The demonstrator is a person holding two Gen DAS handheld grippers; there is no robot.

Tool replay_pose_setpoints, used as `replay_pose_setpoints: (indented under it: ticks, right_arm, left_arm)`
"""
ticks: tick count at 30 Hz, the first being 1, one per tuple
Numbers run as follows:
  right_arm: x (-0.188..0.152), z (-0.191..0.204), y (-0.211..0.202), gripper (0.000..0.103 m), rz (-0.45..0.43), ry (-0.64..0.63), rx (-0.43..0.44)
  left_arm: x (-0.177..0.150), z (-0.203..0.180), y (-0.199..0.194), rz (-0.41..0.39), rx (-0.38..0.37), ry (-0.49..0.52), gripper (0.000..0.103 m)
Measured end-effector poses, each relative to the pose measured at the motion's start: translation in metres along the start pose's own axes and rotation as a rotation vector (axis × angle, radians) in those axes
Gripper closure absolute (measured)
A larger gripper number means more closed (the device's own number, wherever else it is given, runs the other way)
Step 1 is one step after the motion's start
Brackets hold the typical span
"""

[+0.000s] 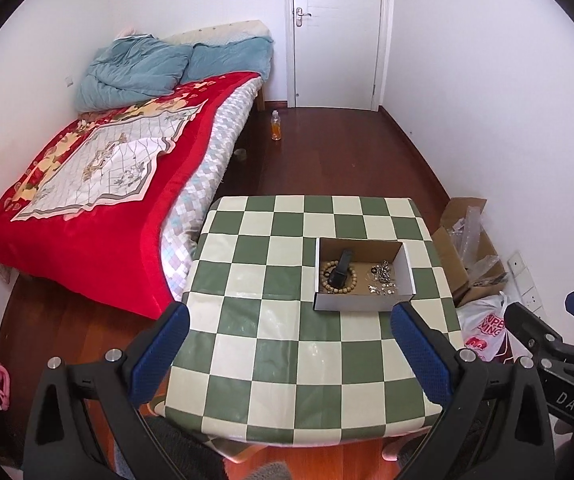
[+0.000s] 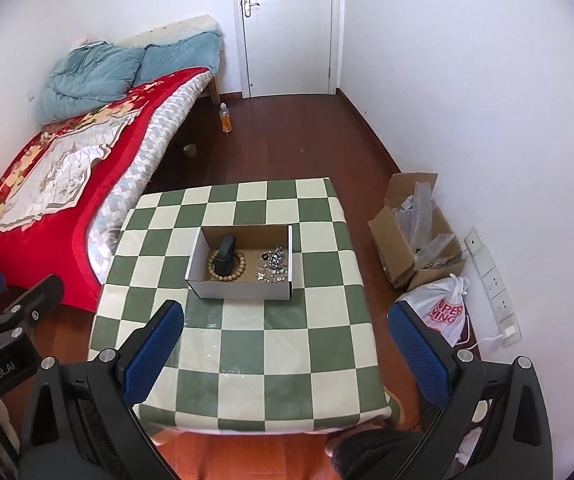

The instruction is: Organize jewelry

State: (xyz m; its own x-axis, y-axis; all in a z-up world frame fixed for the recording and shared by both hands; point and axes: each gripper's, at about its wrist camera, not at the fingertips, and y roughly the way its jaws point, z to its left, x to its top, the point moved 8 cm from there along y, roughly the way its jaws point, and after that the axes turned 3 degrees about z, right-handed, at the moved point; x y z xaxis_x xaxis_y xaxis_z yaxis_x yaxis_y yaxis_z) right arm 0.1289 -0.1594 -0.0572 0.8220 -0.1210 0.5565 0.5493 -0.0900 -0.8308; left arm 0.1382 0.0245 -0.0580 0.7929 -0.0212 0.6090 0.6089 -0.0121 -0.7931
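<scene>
1. The left gripper [image 1: 289,354] hangs above the near edge of the desk [image 1: 271,364], its blue-padded fingers [image 1: 161,354] spread wide and grasping nothing.
2. The right gripper [image 2: 287,354] hovers alongside at much the same height, its fingers [image 2: 421,354] likewise released and empty.
3. Past bare checkered cloth, a small cardboard box [image 2: 243,290] sits mid-desk, well apart from both grippers. It holds the jewelry: a wooden bead bracelet [image 2: 229,270] ringing a black watch [image 2: 225,258] on the left, and a heap of small silver pieces [image 2: 273,266] on the right.
4. Likely trouble: the silver pieces look tangled, so a pinch on one may drag others out and scatter them over the desk or onto the floor.
5. The box looks light; a finger catching its wall could slide or tip it unless the other gripper steadies it.
6. The watch lies inside the bracelet, so lifting either may snag both.
7. Beyond the desk are a bed [image 1: 99,184], a bottle [image 1: 276,126] on the floor and a closed door [image 1: 337,32].
</scene>
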Motion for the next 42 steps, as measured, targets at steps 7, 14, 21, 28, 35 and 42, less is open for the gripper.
replay_pose_setpoints:
  ticks: [7, 14, 21, 28, 35, 42]
  right_arm:
    - [0.019, -0.003, -0.014, 0.000, -0.010, -0.014, -0.014]
    - [0.034, -0.007, -0.005, 0.000, 0.002, -0.020, -0.027]
    - [0.035, -0.009, 0.013, 0.000, 0.032, -0.033, -0.029]
    - [0.033, -0.007, 0.022, 0.000, 0.043, -0.037, -0.031]
    - [0.032, -0.004, 0.027, 0.000, 0.048, -0.046, -0.033]
    - [0.029, -0.001, 0.028, 0.000, 0.051, -0.046, -0.030]
  left_arm:
    - [0.015, 0.000, -0.009, 0.014, 0.010, -0.022, 0.001]
    - [0.022, -0.008, 0.002, 0.024, 0.018, -0.030, 0.001]
    - [0.021, -0.008, 0.019, 0.043, 0.039, -0.038, 0.001]
    - [0.018, -0.007, 0.027, 0.061, 0.052, -0.040, 0.001]
    - [0.018, -0.006, 0.029, 0.059, 0.062, -0.037, 0.001]
    - [0.018, -0.003, 0.028, 0.058, 0.061, -0.036, 0.001]
